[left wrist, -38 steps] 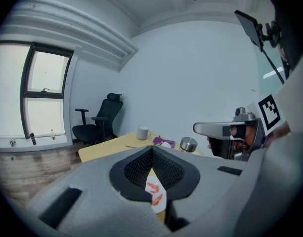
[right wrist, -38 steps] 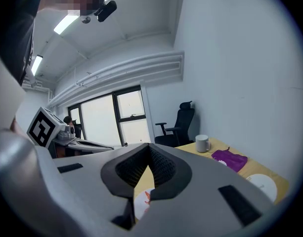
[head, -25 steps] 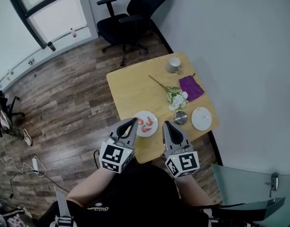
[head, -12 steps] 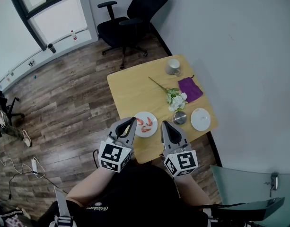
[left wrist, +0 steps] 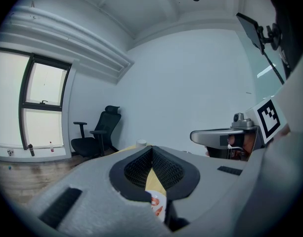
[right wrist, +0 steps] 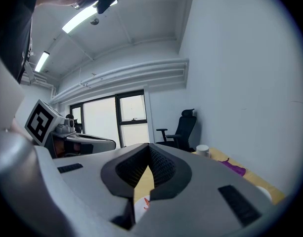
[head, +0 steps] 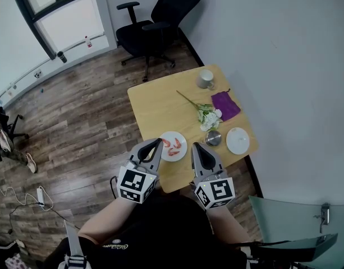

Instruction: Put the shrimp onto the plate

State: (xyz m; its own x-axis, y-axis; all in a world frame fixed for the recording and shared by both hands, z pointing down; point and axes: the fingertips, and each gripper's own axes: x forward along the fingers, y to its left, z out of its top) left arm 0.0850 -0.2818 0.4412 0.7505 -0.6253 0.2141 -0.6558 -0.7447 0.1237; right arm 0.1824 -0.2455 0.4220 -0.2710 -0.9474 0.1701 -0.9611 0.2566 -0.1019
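Note:
A small white plate (head: 179, 152) sits at the near edge of the yellow table (head: 160, 108), with red shrimp (head: 172, 145) lying on it. My left gripper (head: 157, 143) hovers just left of the plate, jaws shut and holding nothing. To the plate's right my right gripper (head: 196, 147) is also shut and empty. In the left gripper view the shut gripper (left wrist: 151, 149) leaves a slit that shows the plate (left wrist: 155, 200) below. In the right gripper view the same plate (right wrist: 140, 209) shows beneath the shut gripper (right wrist: 150, 147).
Farther back on the table are a white mug (head: 205, 78), a purple cloth (head: 226, 104), a bunch of white flowers (head: 209, 116), a small metal bowl (head: 213, 139) and a second white plate (head: 238, 140). A black office chair (head: 155, 21) stands beyond the table.
Both grippers stay shut and have barely shifted. The shrimp lie on the plate as before.

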